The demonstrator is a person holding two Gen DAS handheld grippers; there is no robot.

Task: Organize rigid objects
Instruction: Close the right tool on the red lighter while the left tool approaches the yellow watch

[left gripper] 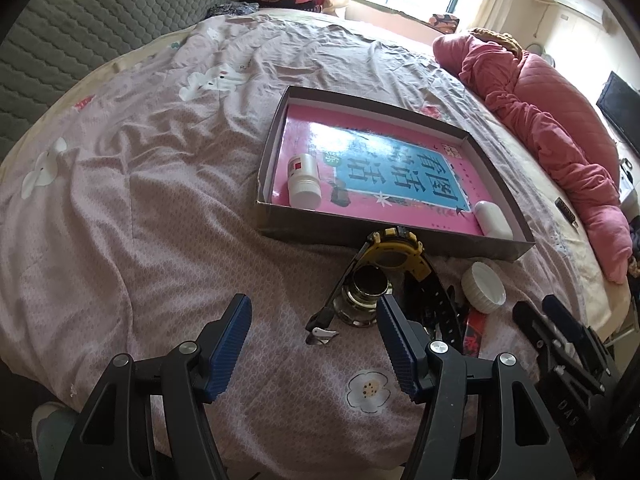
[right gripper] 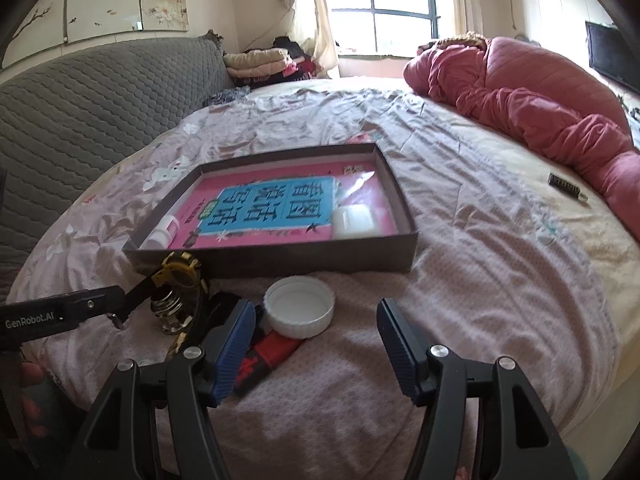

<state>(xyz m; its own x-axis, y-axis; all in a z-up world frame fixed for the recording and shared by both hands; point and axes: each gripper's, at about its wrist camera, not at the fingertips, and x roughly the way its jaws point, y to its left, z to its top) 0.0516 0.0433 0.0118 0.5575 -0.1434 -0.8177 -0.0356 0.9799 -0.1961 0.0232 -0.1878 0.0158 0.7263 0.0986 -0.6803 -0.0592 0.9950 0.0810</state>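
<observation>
Your work sits on a bed. A shallow box (right gripper: pixel 280 258) lies on the pink sheet (left gripper: pixel 140 200), already holding a book (right gripper: pixel 272 208), a white bottle (left gripper: pixel 304 180) on its side at the left and a white case (right gripper: pixel 354 220) at the right.

The things not yet sorted lie in a cluster just near of the box's front wall. From left to right: a yellow watch (left gripper: pixel 394 250) with its black strap running toward you, a small glass jar (left gripper: pixel 364 296) touching the watch, a white cap (right gripper: pixel 300 306) lying open side up, and a red and black tube (right gripper: pixel 264 360) partly under the cap.

Your left gripper (left gripper: pixel 314 344) is open and holds nothing. The jar lies just past its right finger, a little right of the gap, so this hand is the nearer one for the jar and watch.

Your right gripper (right gripper: pixel 316 350) is also open and empty. The cap lies just ahead of it, left of centre, near its left finger. The tube's long axis runs from that finger toward the cap. This hand is nearer for both; it would likely need to shift left.

Beyond, a red quilt (right gripper: pixel 540 112) is bunched along the far right of the bed.
</observation>
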